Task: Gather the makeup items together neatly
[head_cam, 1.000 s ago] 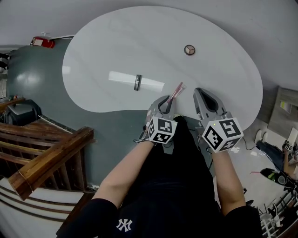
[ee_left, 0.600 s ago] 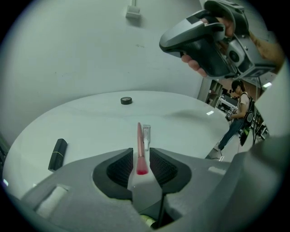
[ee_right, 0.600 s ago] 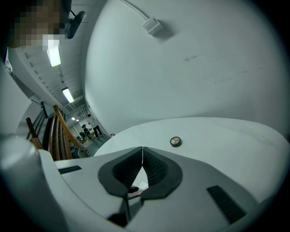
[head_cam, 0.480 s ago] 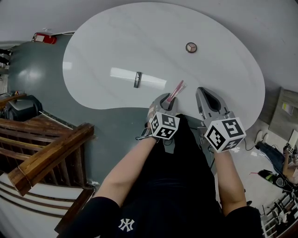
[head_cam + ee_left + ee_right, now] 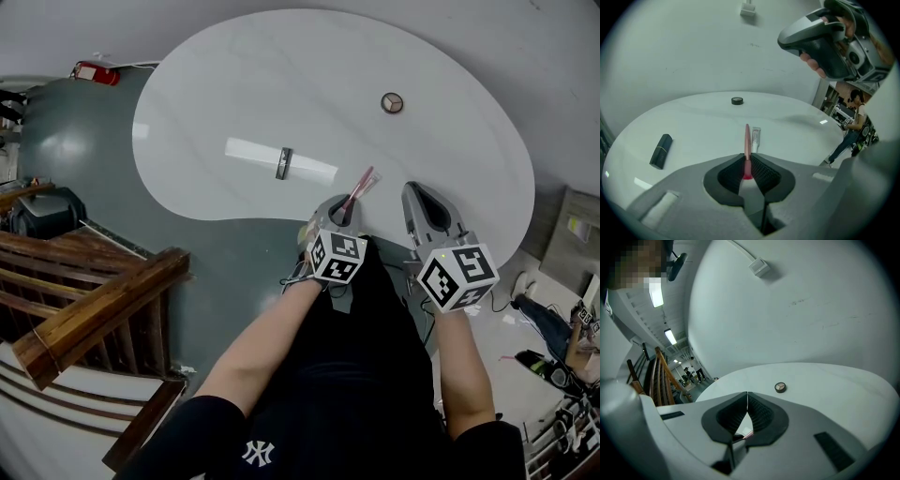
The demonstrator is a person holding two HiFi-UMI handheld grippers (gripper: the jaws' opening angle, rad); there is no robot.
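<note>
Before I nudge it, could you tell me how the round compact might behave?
The round compact lies flat and low, so tipping or rolling seems unlikely. On the glossy white table it would probably slide easily.

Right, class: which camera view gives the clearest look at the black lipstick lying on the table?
The left gripper view: the lipstick lies large and unobstructed on the table. The head view shows the lipstick only as a small dark bar. The right gripper view does not show it.
</note>
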